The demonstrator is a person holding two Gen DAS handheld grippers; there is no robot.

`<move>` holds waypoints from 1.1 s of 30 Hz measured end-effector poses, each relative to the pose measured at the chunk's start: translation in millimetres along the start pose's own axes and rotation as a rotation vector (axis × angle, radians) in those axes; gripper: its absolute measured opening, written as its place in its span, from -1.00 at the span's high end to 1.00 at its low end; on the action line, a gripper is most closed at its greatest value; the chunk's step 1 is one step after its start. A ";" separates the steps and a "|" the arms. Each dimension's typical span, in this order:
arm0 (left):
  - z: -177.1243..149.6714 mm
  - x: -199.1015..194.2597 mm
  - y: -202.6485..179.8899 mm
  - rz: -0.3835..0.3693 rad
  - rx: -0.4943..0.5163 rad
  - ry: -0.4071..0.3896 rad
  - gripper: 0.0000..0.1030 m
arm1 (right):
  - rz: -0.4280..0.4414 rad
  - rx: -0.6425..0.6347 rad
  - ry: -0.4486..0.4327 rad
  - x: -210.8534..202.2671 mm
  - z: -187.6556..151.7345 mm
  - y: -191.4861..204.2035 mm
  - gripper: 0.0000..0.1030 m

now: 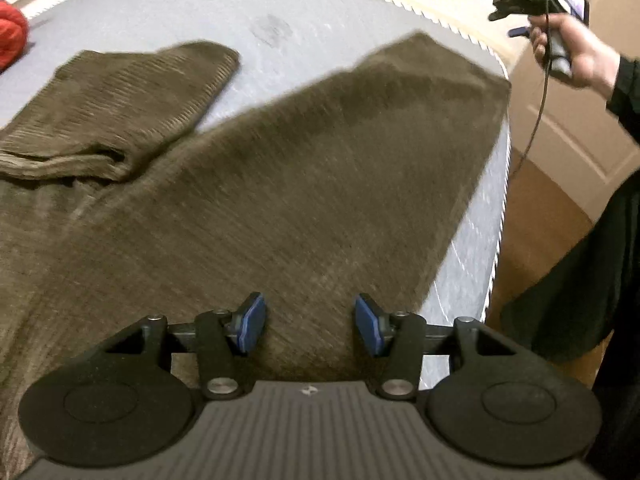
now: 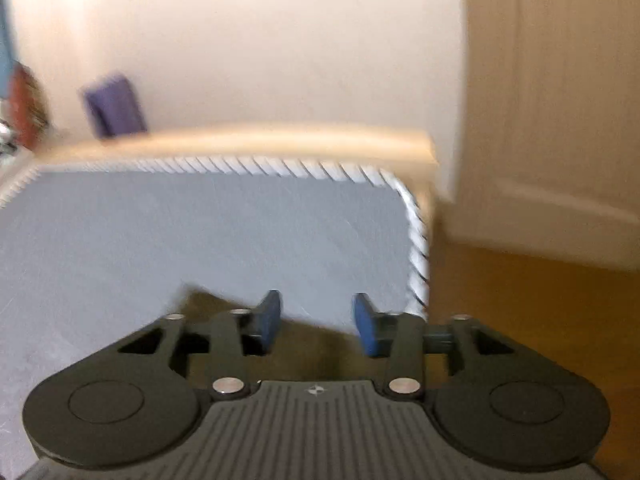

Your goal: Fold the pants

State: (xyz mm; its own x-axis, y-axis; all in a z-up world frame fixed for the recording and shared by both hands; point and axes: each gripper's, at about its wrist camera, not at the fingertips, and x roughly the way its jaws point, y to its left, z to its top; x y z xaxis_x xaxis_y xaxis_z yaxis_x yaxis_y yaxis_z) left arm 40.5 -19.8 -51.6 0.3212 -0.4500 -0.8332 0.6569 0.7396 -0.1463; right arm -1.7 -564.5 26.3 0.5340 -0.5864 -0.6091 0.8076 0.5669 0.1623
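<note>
Olive-brown corduroy pants [image 1: 320, 180] lie spread on the grey mattress [image 1: 280, 12]. One leg runs up toward the mattress's right edge, and the other leg [image 1: 120, 108] is folded over at the left. My left gripper [image 1: 310, 324] hovers over the wide part of the pants, open, with only cloth below its blue pads. My right gripper [image 2: 317, 322] is open too, nothing between its fingers, and a corner of the pants [image 2: 312, 356] shows under it. In the left wrist view a hand holds the right gripper [image 1: 505, 7] up beyond the mattress's far right corner.
A red bundle [image 1: 12, 36] sits at the mattress's far left. The mattress ends in a piped edge [image 2: 416, 240], with wooden floor [image 2: 520, 300] and a pale door beyond. A blurred purple object [image 2: 114, 106] stands by the wall. The person's dark clothing [image 1: 580, 280] fills the right side.
</note>
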 end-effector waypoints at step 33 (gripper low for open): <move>-73.6 -55.1 147.7 0.421 -0.367 0.053 0.28 | 0.242 0.008 0.053 141.9 -22.3 76.4 0.33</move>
State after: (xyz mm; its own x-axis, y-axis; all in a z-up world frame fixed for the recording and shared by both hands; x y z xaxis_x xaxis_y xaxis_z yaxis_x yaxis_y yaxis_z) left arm 69.7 151.1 -66.6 0.4633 -0.0592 -0.8842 0.1954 0.9800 0.0368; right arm 130.2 -591.5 -65.0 0.6984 -0.4033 -0.5913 0.6601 0.6822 0.3143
